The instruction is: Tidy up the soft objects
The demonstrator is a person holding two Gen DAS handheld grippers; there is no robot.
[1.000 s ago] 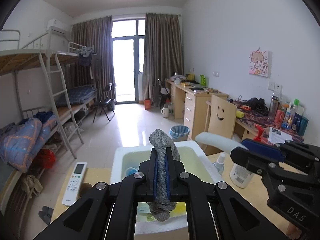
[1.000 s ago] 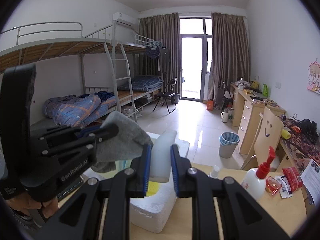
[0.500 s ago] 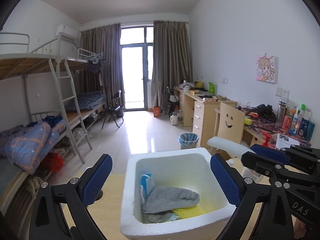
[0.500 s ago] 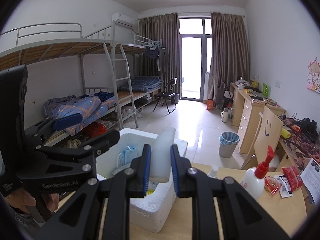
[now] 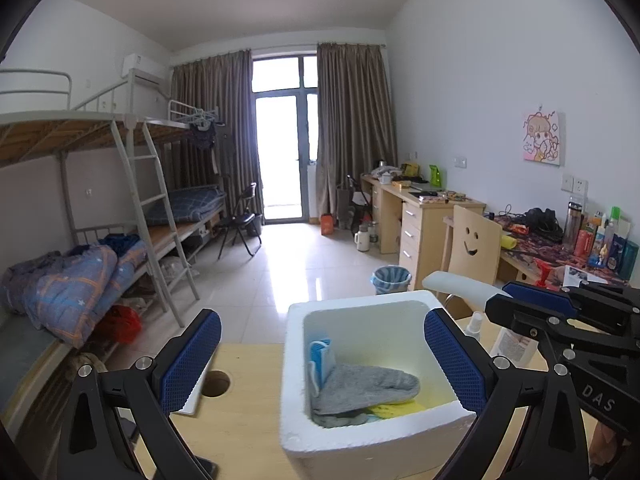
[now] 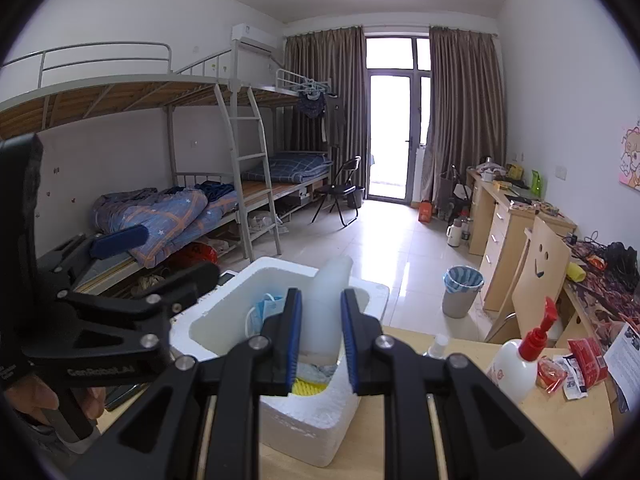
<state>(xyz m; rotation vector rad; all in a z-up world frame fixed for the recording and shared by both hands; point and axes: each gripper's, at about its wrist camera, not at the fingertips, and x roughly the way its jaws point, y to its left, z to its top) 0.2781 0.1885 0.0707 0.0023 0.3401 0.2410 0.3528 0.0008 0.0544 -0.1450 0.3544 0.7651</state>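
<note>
Left gripper (image 5: pixel 322 354): jaws spread to their widest and opening, nothing between the pads; it hangs just in front of the foam box, tipped slightly downward, one blue pad to each side of the box.
Left hand (image 6: pixel 48 398): fingers wrapped round the black handle, seen low at the left edge of the right wrist view.
Right gripper (image 6: pixel 320 334): jaws narrow, pads pressed on either side of a translucent white bottle; pointed a little below level over the box's near corner.
Translucent white bottle (image 6: pixel 326 304): upright between the right pads, its shoulder rising above them, its base hidden behind the fingers.
Grey sock (image 5: pixel 366 388): lying loose inside the foam box, on top of the other soft things, touching neither gripper.
Foam box (image 5: pixel 360 442): white, open-topped, standing on the wooden table (image 5: pixel 244 436).
Blue face mask (image 5: pixel 320 358): leaning against the box's inner left wall, beside the sock.
Yellow item (image 5: pixel 394 408): partly under the sock; kind cannot be told.
Pump bottle (image 6: pixel 516 364): white with a red pump, on the table to the right of the box, well apart from the grippers.
</note>
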